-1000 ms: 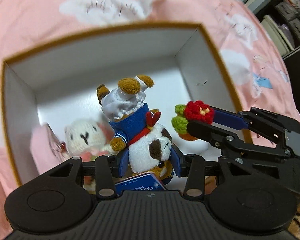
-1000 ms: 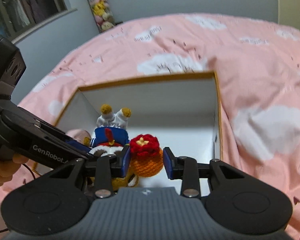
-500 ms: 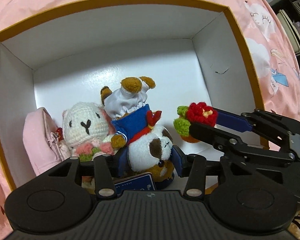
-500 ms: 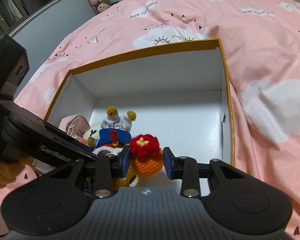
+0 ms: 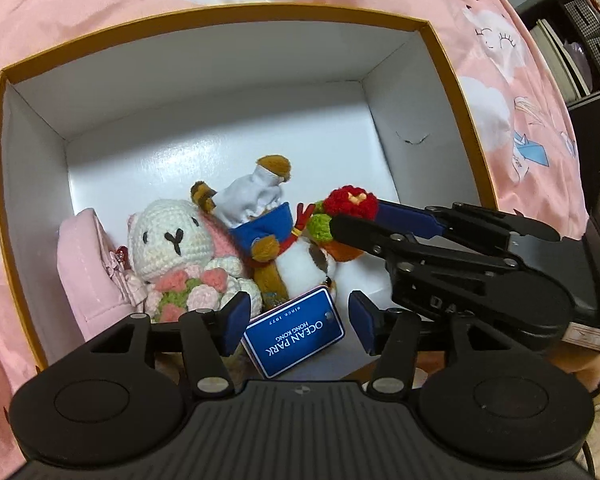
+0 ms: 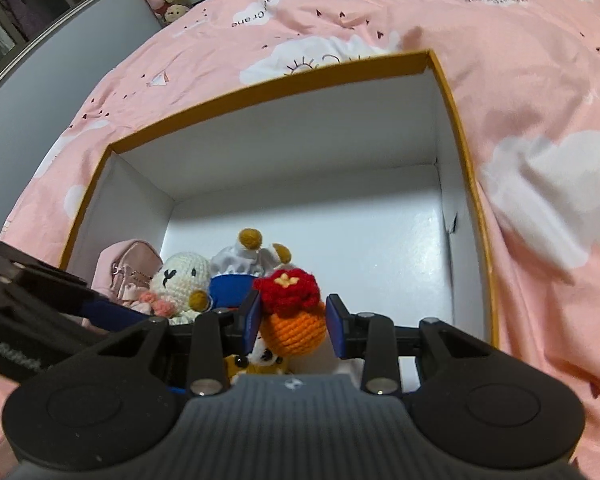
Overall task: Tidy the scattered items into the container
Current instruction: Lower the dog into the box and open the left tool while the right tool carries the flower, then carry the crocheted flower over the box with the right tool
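Left gripper (image 5: 296,322) fingers opening, nothing pinched, above the box (image 5: 220,14); right gripper (image 6: 293,320) clamps the crocheted flower pot (image 6: 294,316) beside the upside-down plush dog (image 5: 288,256).

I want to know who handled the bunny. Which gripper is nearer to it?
Left. The left gripper hangs just beside the bunny, jaws opening; the right gripper sits farther off, past the sailor plush.

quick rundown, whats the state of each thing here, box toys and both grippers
box: open, no lid
pink pouch: in box, against left wall
white bunny: in box, beside pouch
sailor plush: upside down in box, released
left gripper: jaws opening, clear of plush
crochet flower pot: held over box
right gripper: shut on pot
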Demonstrator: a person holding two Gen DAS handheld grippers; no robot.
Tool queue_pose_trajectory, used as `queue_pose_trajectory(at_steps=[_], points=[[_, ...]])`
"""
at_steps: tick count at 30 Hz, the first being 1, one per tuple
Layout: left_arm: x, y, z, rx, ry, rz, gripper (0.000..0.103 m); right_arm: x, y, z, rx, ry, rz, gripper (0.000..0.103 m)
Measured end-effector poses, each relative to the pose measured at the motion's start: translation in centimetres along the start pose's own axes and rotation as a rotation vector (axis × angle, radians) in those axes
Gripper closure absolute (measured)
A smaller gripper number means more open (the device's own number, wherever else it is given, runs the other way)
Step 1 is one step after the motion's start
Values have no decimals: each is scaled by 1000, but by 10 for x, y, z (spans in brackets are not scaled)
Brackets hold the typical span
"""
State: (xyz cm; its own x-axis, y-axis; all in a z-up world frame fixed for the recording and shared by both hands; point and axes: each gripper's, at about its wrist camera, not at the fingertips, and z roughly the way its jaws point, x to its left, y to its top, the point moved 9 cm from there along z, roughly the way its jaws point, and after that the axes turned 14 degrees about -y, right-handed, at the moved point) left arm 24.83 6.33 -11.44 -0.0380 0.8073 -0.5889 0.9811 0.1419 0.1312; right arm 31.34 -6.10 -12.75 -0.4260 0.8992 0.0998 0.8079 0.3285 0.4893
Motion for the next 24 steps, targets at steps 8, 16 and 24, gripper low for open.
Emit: queue_pose_trajectory(at_steps=[8, 16, 24], points=[[-14, 9, -10, -68, 79, 112, 50, 5, -4, 12, 24, -43, -34, 66], [-13, 11, -25, -155, 168, 159, 50, 7, -5, 9, 14, -62, -71, 67], [-13, 1, -46, -245, 205, 194, 50, 3, 0, 0, 5, -109, -98, 67]])
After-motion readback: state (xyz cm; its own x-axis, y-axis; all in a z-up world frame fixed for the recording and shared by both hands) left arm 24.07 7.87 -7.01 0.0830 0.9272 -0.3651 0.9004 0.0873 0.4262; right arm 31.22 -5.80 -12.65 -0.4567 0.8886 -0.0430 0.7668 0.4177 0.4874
